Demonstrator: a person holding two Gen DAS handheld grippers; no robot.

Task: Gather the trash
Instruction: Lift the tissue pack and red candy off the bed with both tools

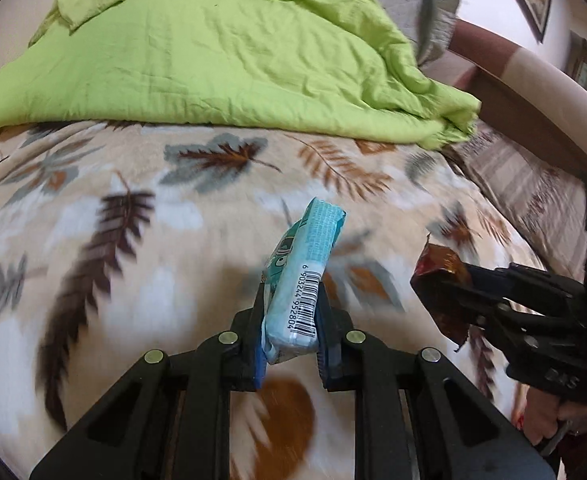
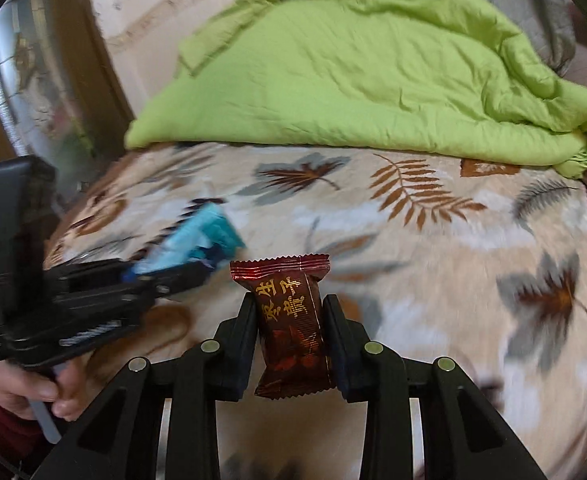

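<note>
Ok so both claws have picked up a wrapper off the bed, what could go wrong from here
1. The light blue packet is pinched only near its lower end by the left claw; most of it sticks out, so it might slip or swing loose.
2. The right claw grips the dark red wrapper across its glossy sides, which may slide.
3. The claws are close together and could bump.

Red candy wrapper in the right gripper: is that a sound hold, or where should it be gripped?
Judging by the right wrist view, the hold looks sound. The right gripper is shut across the red candy wrapper at its padded middle, pressing both long sides. The crimped ends stick out beyond the fingers. Gripping the middle from the sides suits it, since the flat crimped ends would probably slip.
</note>
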